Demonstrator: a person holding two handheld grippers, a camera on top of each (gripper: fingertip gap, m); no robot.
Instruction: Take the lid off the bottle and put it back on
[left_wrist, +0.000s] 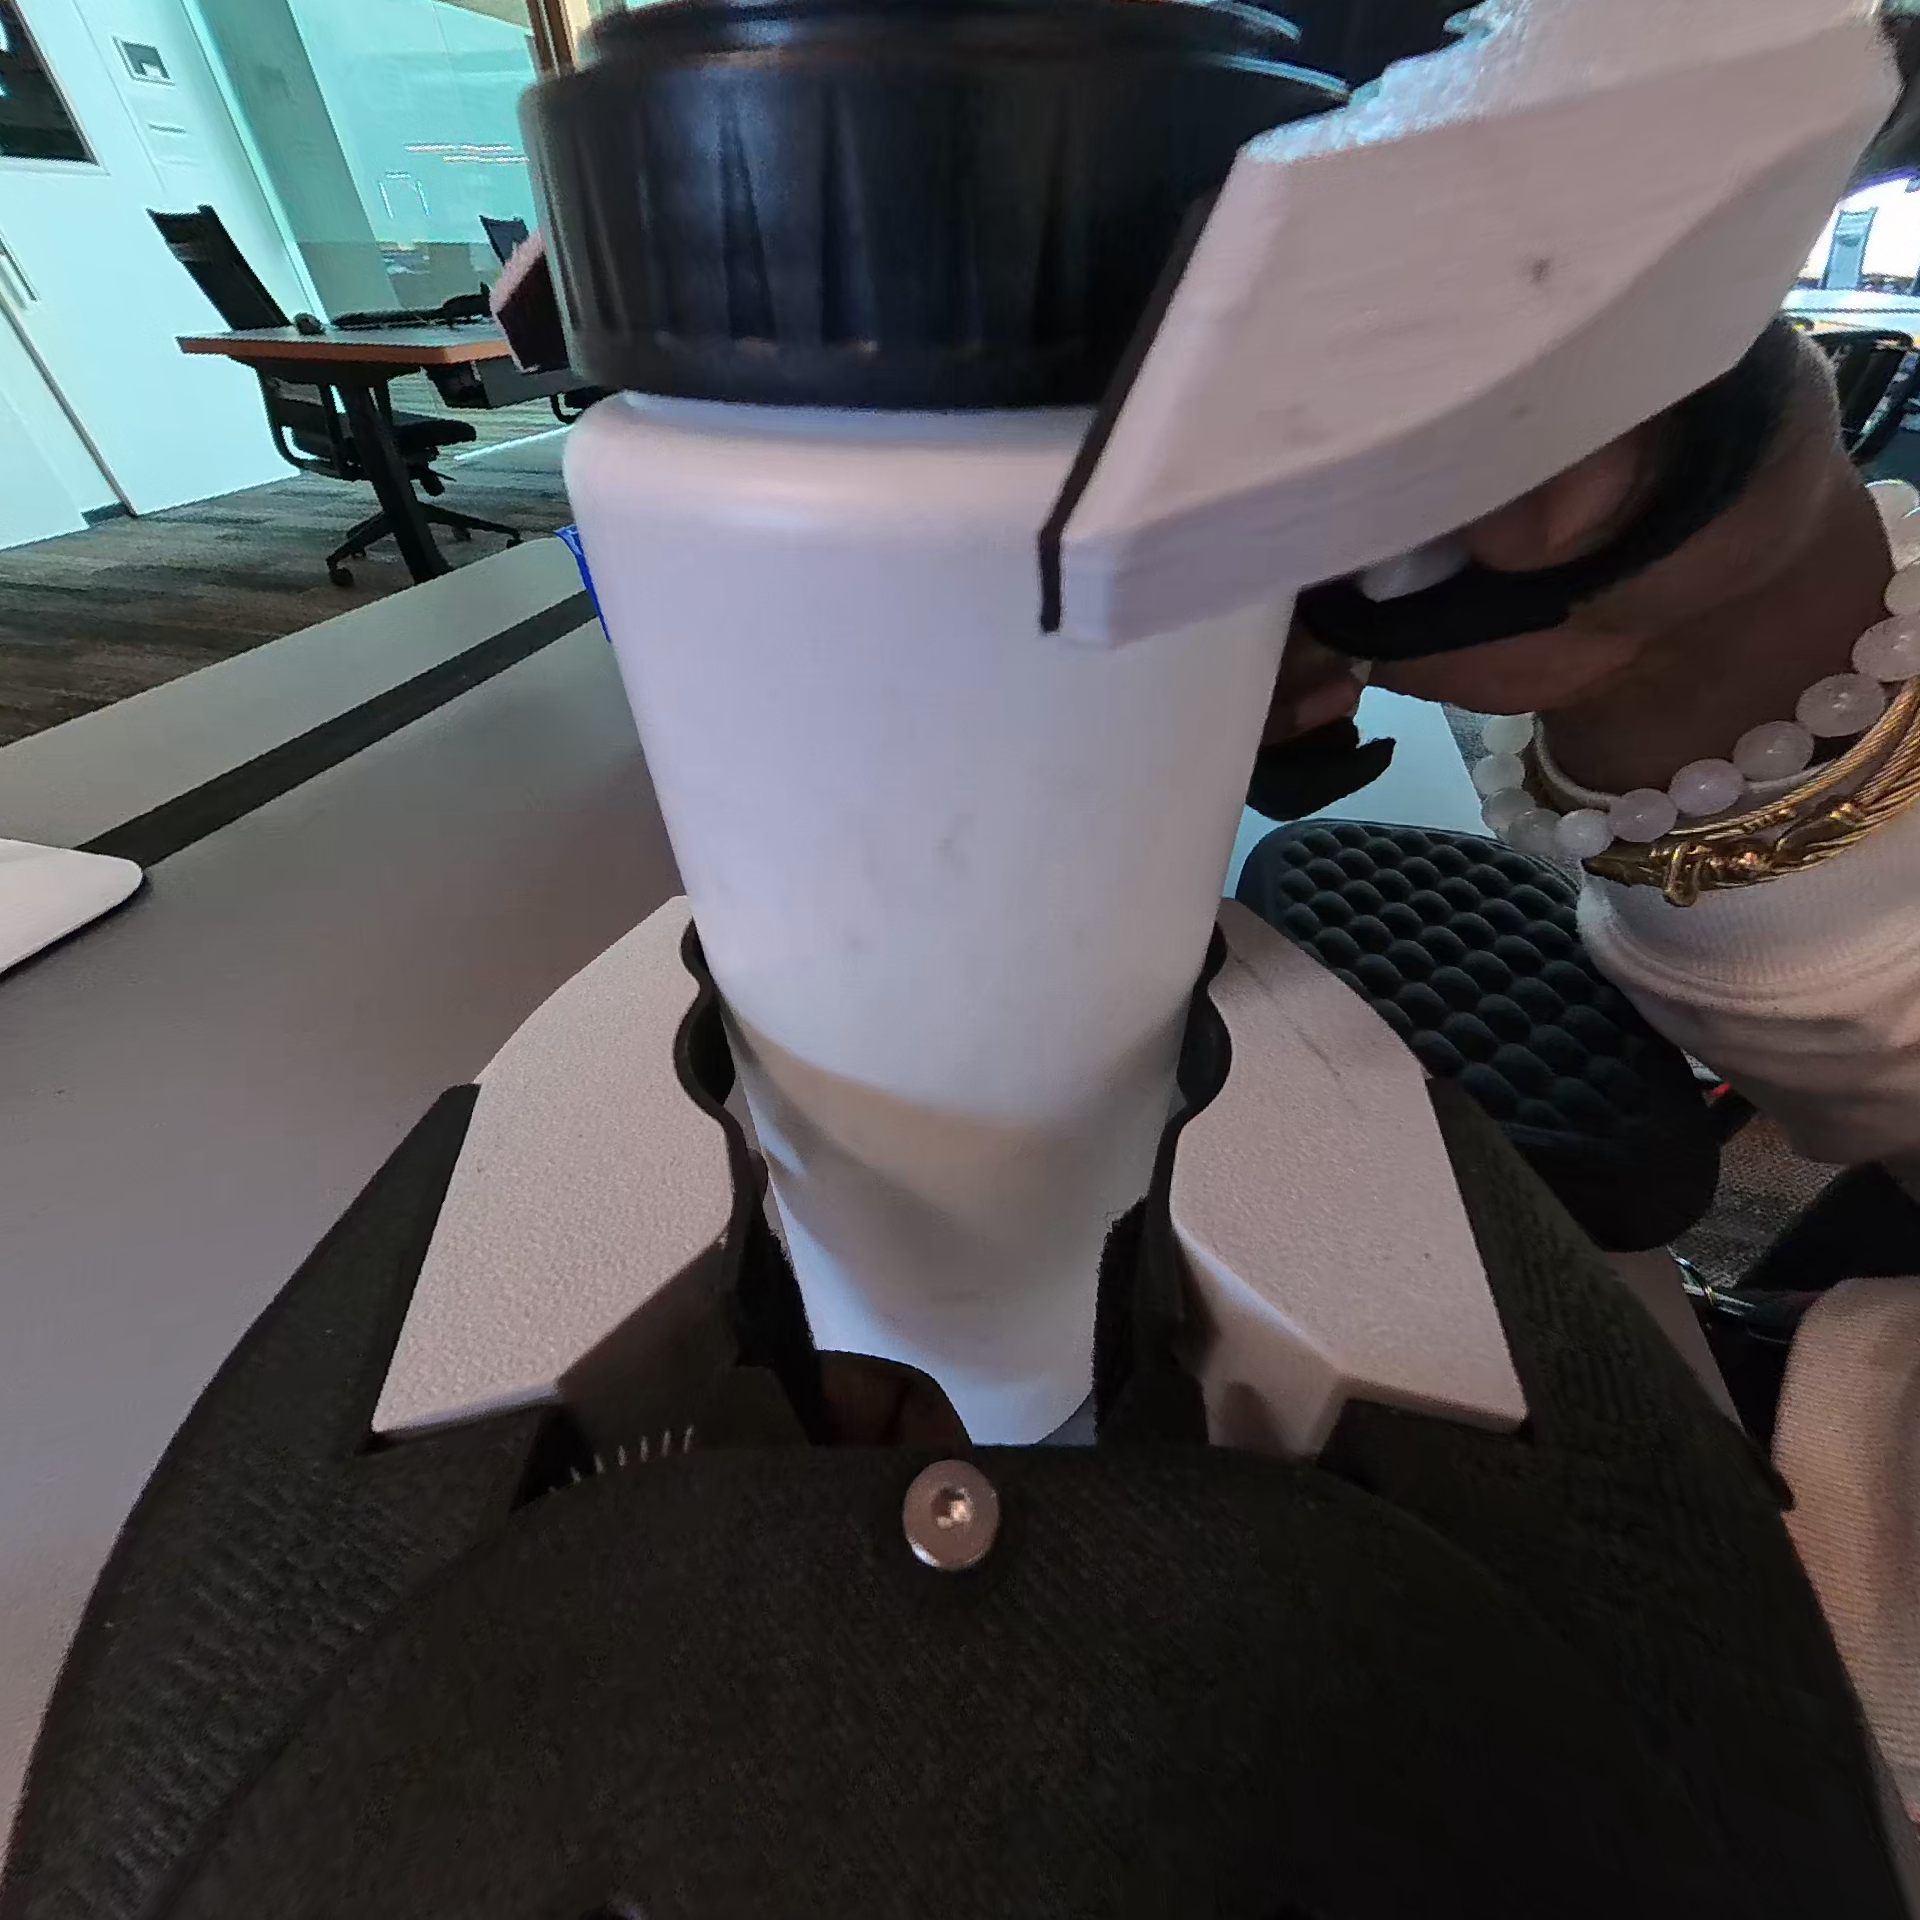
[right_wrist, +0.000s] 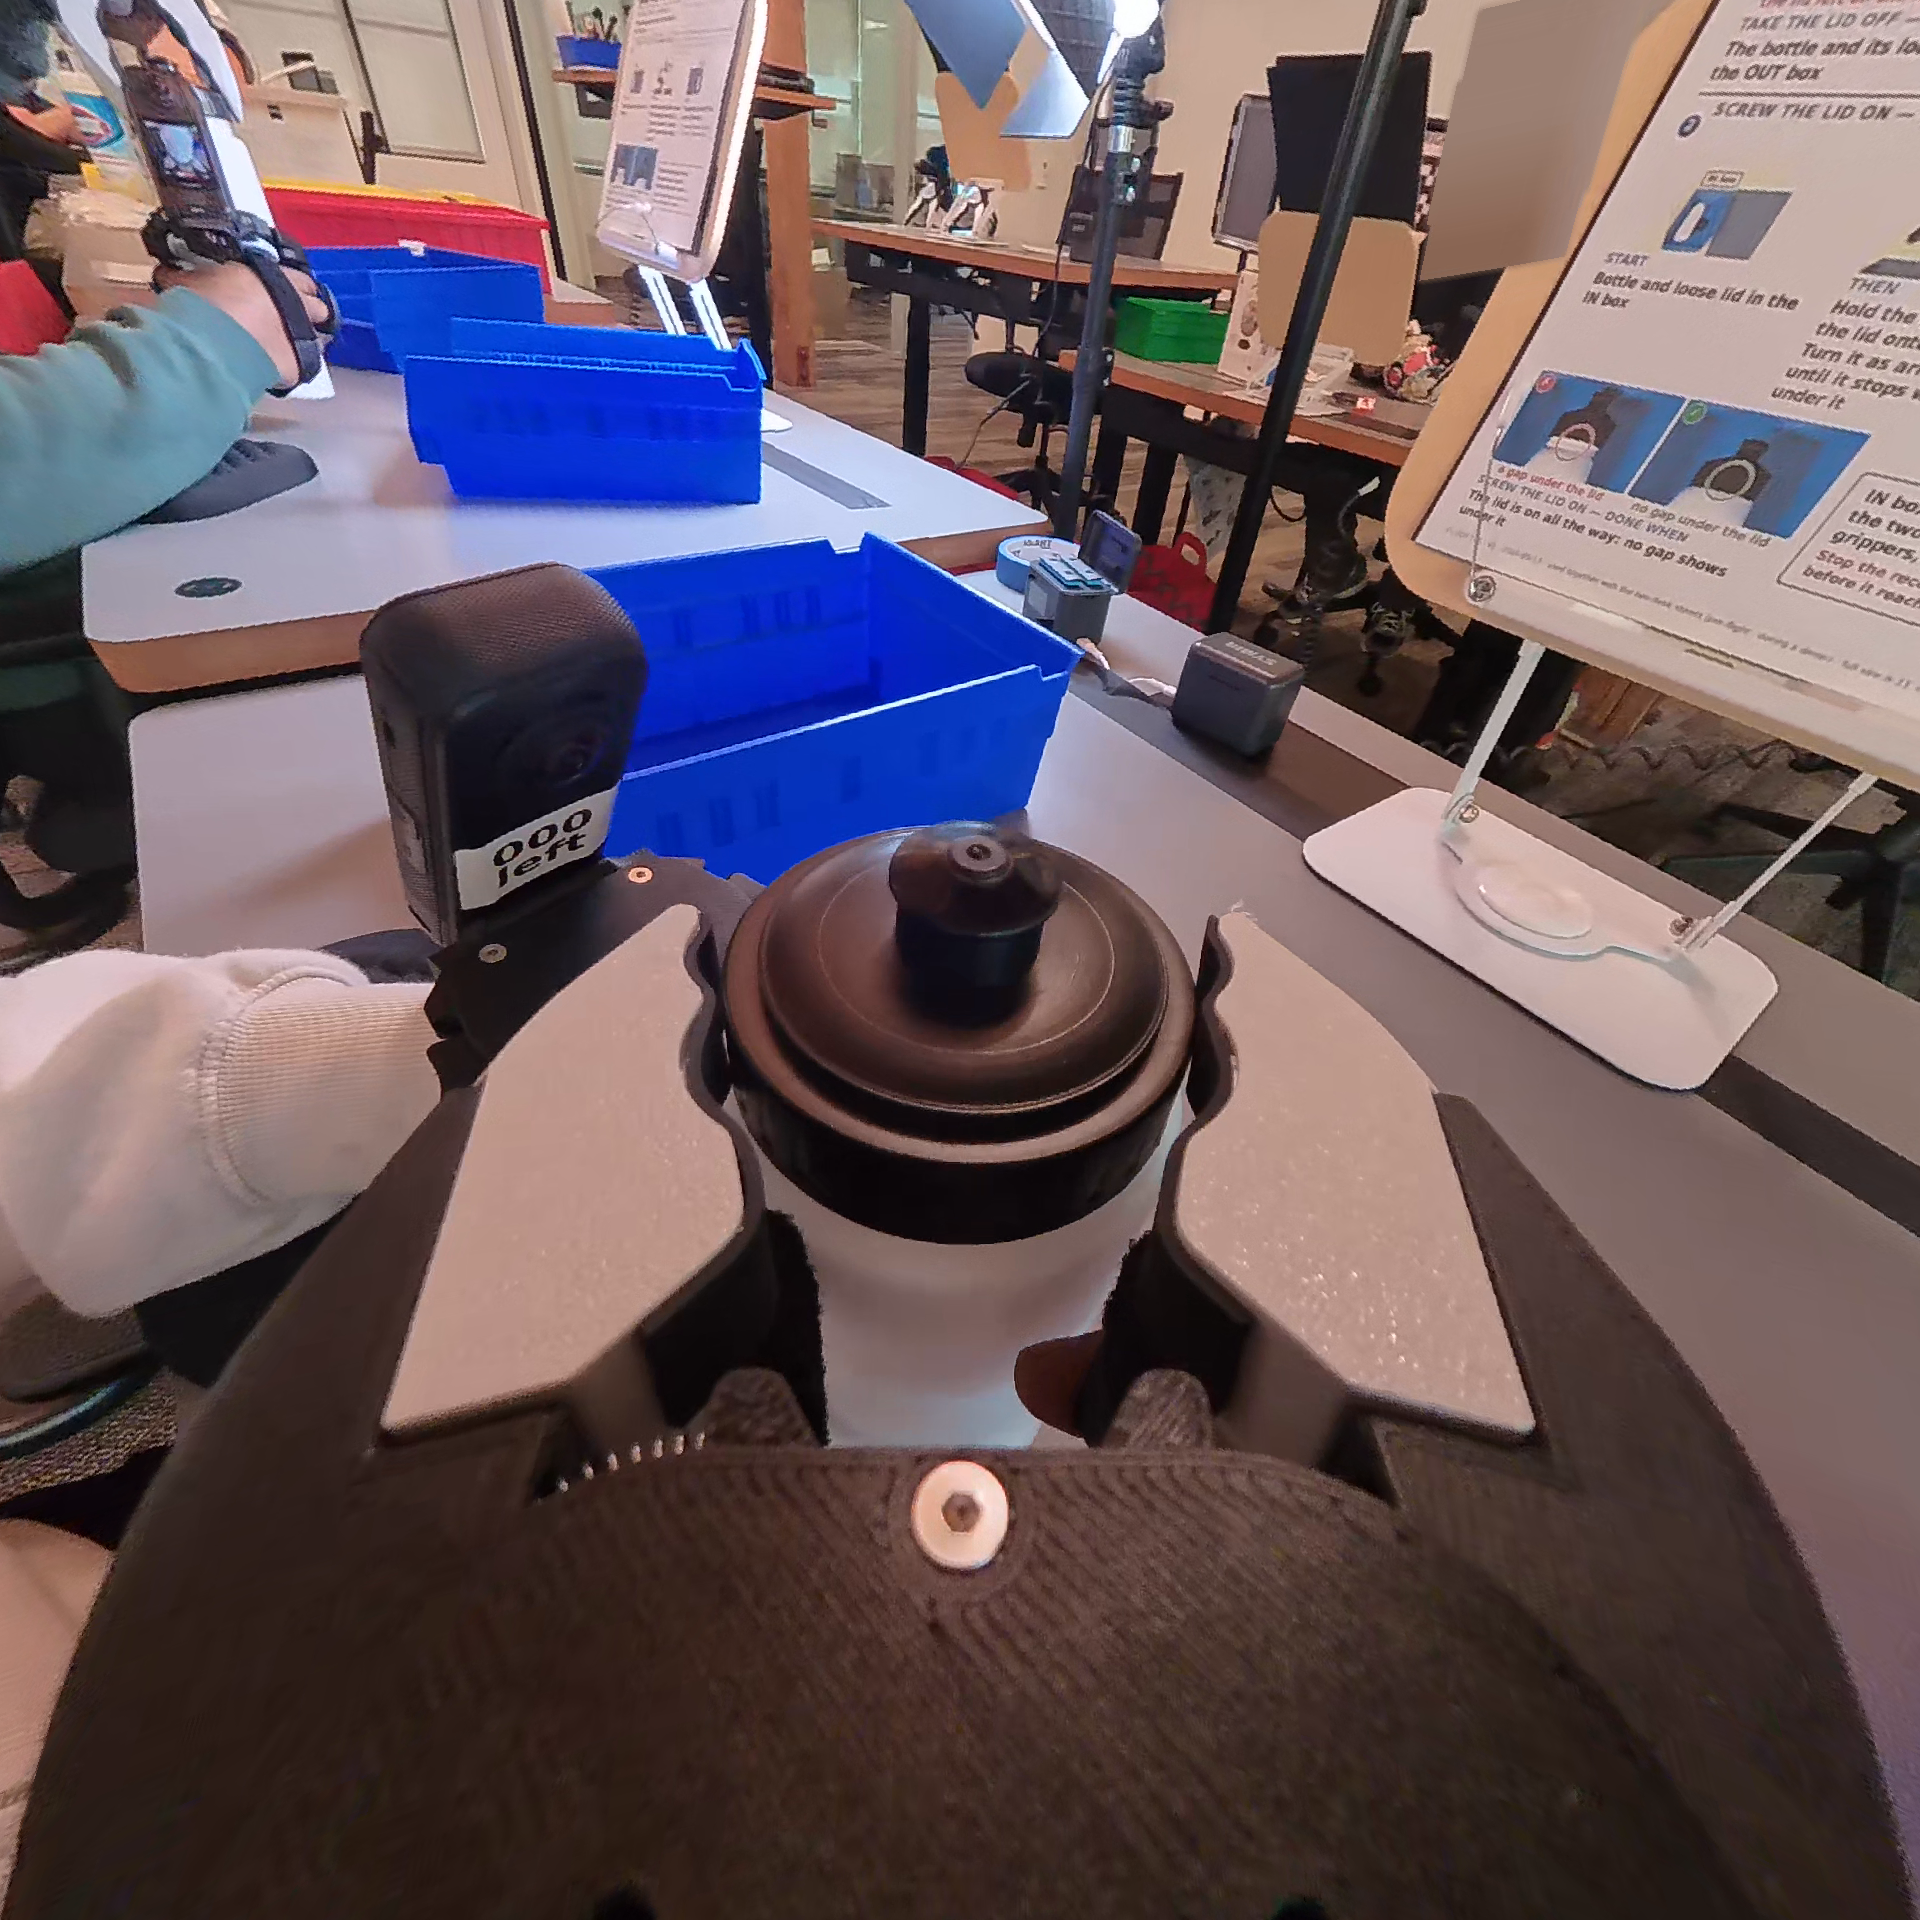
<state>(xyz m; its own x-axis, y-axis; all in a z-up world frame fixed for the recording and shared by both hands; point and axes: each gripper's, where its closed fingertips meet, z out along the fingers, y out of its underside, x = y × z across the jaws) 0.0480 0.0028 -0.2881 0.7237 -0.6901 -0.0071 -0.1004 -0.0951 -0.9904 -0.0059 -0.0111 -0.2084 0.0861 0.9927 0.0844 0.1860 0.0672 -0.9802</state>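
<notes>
Standing white bottle, black lid.

Bright, even light; fisheye-warped edges.

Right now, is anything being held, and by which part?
Yes. The left tool grips the white bottle around its lower body. The right tool has its fingers on either side of the black lid, at the rim.

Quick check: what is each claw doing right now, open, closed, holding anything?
Left claw: closed on the white plastic bottle's lower body.
Right claw: closed around the black ribbed screw lid, which sits on the bottle.
</notes>
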